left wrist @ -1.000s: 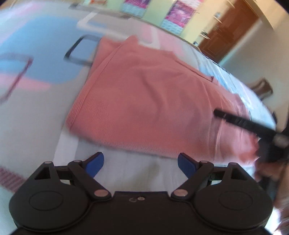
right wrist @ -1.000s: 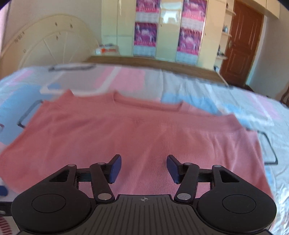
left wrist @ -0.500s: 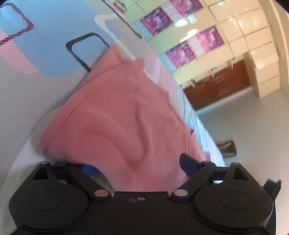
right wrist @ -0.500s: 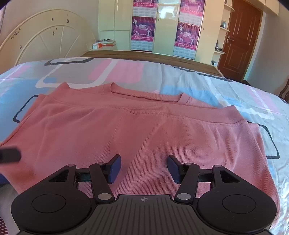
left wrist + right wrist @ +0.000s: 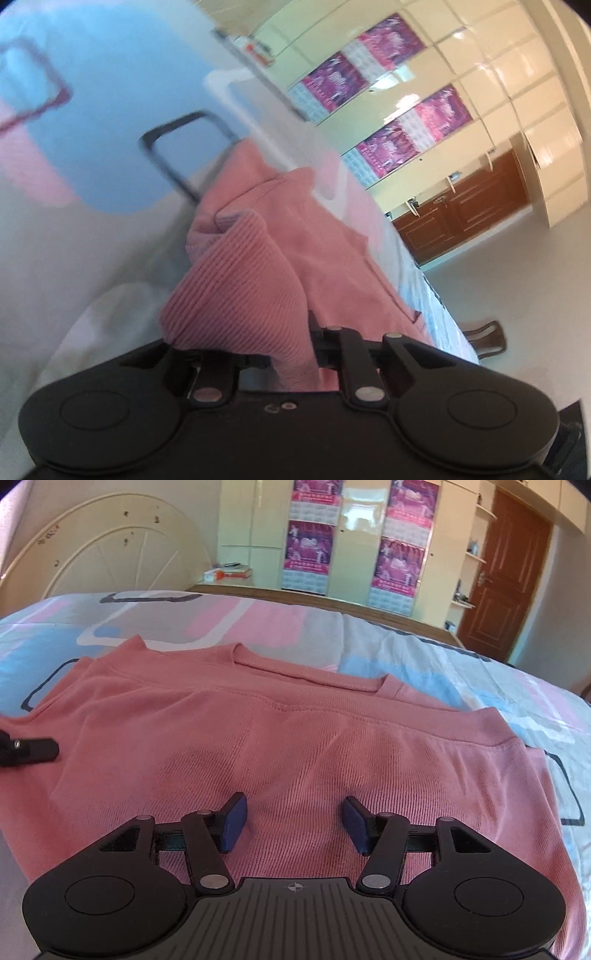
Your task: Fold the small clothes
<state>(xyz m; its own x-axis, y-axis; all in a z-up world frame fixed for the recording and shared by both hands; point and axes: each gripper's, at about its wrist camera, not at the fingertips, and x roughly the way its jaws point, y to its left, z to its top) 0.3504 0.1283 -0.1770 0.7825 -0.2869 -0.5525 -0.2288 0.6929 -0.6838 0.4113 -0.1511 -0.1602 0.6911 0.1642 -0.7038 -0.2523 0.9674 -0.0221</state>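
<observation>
A pink knit top [image 5: 295, 746] lies flat on the bed, collar at the far side. My right gripper [image 5: 293, 825] is open, its blue pads low over the near part of the top. My left gripper [image 5: 291, 354] is shut on the pink top [image 5: 243, 291] at its left edge, and a ribbed fold of cloth bunches up over the jaws and hides the pads. In the right wrist view the left gripper's black tip [image 5: 27, 753] shows at the top's left edge.
The bedsheet [image 5: 166, 613] has blue, pink and white patches. A cream headboard [image 5: 110, 561] stands at the far left, cupboards with purple posters [image 5: 310, 550] behind, a brown door [image 5: 506, 576] at the right.
My left gripper has moved in to the top's left edge, closed on it and tilted, lifting a fold of cloth. My right gripper has sunk slightly lower over the top, still open.
</observation>
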